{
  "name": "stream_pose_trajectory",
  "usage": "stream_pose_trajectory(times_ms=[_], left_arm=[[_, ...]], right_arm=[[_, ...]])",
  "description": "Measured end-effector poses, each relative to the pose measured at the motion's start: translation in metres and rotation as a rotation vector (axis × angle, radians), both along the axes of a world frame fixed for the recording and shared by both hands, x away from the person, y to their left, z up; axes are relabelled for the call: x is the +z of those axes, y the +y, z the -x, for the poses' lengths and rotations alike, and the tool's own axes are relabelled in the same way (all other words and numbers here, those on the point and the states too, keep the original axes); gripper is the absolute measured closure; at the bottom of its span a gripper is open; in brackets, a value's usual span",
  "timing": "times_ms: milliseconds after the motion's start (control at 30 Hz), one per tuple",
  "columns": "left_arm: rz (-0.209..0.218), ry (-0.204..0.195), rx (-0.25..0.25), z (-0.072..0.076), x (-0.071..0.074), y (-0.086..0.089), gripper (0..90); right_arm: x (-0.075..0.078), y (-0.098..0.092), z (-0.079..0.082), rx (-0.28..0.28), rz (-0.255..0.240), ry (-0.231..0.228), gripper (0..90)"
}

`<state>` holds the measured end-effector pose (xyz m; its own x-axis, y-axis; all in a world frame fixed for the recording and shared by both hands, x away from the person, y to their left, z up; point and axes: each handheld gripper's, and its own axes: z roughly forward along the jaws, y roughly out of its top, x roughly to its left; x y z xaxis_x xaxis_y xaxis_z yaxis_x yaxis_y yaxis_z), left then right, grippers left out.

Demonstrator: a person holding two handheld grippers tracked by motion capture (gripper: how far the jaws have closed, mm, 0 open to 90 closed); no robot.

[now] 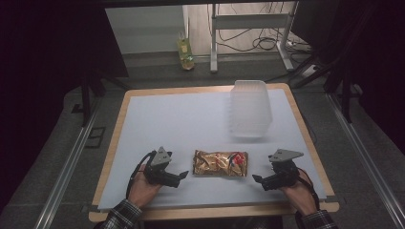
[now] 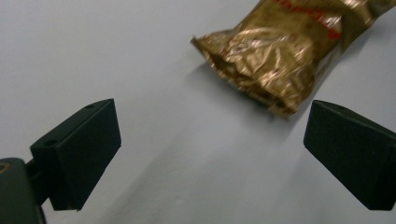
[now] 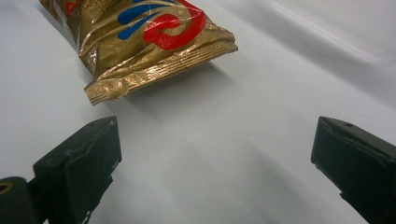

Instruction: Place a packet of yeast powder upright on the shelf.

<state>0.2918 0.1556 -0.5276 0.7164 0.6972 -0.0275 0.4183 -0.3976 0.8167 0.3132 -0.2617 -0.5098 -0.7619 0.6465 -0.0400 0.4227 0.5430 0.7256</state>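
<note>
The left tool [image 1: 183, 178] and right tool [image 1: 258, 180], each with jaws spread wide and empty, rest low on the table [image 1: 157, 119] with the gold snack packet [image 1: 220, 163] lying flat between them, just beyond both sets of jaws.

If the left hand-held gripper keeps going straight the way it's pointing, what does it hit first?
Probably the gold snack bag: the left hand-held gripper, jaws open, points at its crimped near end, with bare table between. Depth is uncertain.
</note>
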Motion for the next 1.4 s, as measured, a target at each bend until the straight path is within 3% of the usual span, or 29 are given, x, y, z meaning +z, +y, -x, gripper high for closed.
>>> stream_pose_trajectory(times_ms=[167, 200, 267, 533, 733, 867, 933, 1033, 1100, 1300, 1367, 1400], left_arm=[[0.018, 0.002, 0.003, -0.001, 0.004, -0.003, 3.7], [0.046, 0.002, -0.001, -0.001, 0.007, -0.005, 3.8], [0.033, -0.012, -0.001, -0.001, 0.009, -0.007, 5.6], [0.040, -0.044, -0.045, -0.001, 0.015, -0.016, 24.5], [0.040, -0.054, -0.045, -0.004, 0.017, -0.025, 39.3], [0.051, -0.045, -0.057, -0.011, 0.016, -0.034, 61.2], [0.044, -0.045, -0.063, -0.012, 0.016, -0.036, 64.8], [0.029, -0.031, -0.081, -0.014, 0.012, -0.042, 83.5], [0.028, -0.018, -0.095, -0.017, 0.008, -0.046, 89.4], [0.036, 0.007, -0.117, -0.023, 0.001, -0.056, 89.5], [0.012, 0.014, -0.122, -0.024, -0.005, -0.060, 89.6], [0.022, 0.038, -0.107, -0.027, -0.007, -0.060, 89.6]], right_arm=[[0.000, 0.000, 0.000, -0.002, 0.001, 0.004, 2.2], [0.000, 0.000, 0.000, -0.003, 0.001, 0.004, 2.3], [0.000, 0.000, -0.001, -0.003, 0.000, 0.003, 2.3], [-0.001, 0.000, -0.001, -0.004, 0.000, 0.005, 2.6], [0.000, 0.000, -0.001, -0.006, -0.002, 0.005, 2.6], [-0.001, 0.000, -0.001, -0.006, -0.003, 0.006, 2.6], [-0.001, 0.000, -0.001, -0.006, -0.002, 0.005, 2.7], [-0.001, 0.000, -0.001, -0.006, 0.000, 0.004, 2.7], [-0.001, 0.000, -0.001, -0.004, 0.000, 0.005, 2.8], [-0.002, 0.001, -0.001, -0.002, 0.006, 0.008, 3.1], [-0.002, 0.001, -0.002, -0.004, 0.007, 0.009, 3.2], [-0.002, 0.001, -0.002, -0.004, 0.007, 0.010, 3.3]])
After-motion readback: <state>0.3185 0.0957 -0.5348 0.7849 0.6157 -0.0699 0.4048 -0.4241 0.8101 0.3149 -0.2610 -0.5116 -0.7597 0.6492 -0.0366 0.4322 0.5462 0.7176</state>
